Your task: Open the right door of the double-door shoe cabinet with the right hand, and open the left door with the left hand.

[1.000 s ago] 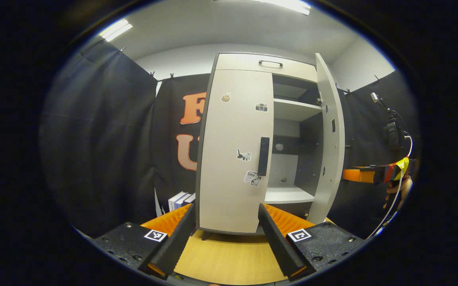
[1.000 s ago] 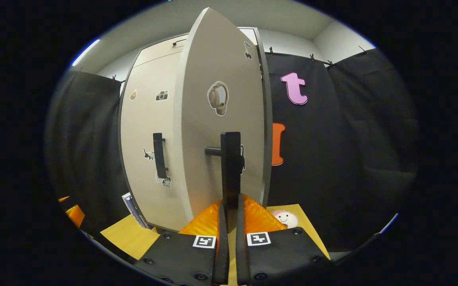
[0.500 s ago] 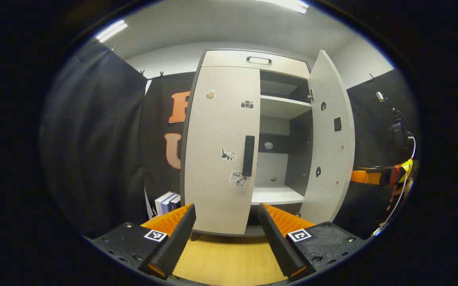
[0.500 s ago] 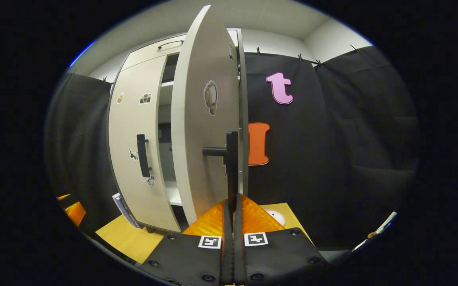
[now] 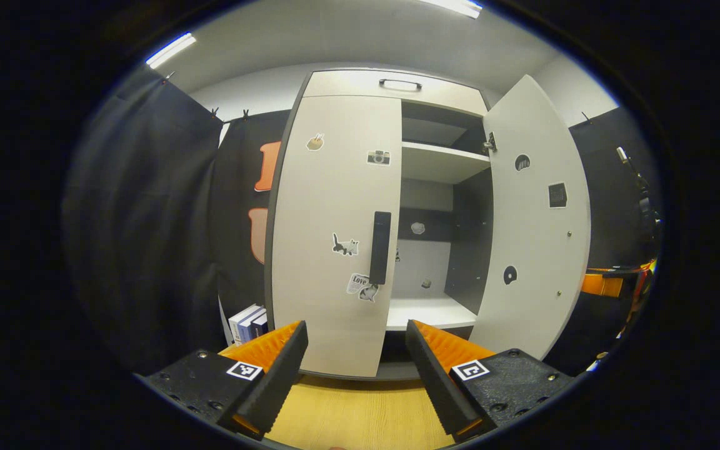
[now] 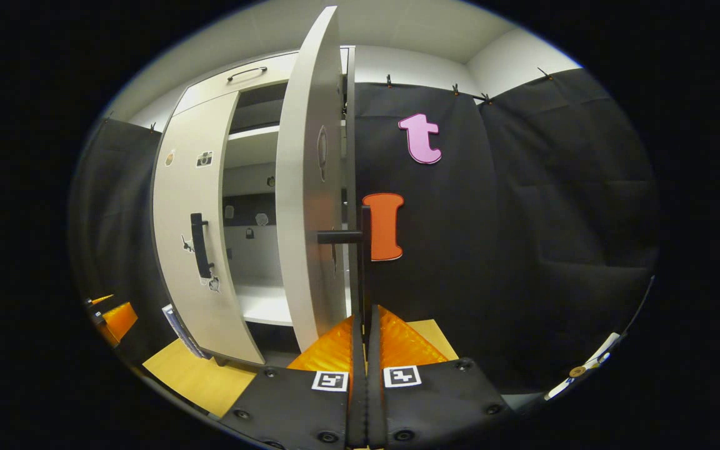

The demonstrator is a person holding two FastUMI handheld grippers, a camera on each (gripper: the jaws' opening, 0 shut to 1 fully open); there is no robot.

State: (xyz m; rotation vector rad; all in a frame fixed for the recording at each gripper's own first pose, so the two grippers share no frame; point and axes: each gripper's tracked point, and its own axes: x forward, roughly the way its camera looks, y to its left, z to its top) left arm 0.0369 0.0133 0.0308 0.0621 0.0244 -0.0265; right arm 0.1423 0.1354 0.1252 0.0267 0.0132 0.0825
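Because the right door [image 6: 310, 187] is being swung wide, its handle [image 6: 363, 262] is pinched by the closed right tongs [image 6: 365, 337]. The left tongs [image 5: 355, 356] are held open before the shut left door [image 5: 332, 231], ready for its handle [image 5: 379, 247].

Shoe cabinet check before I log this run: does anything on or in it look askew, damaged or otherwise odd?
Nothing stands out. The right door hangs straight on its hinges, swung wide with the right gripper shut on its handle. The left door sits flush and closed, and the shelves look level.
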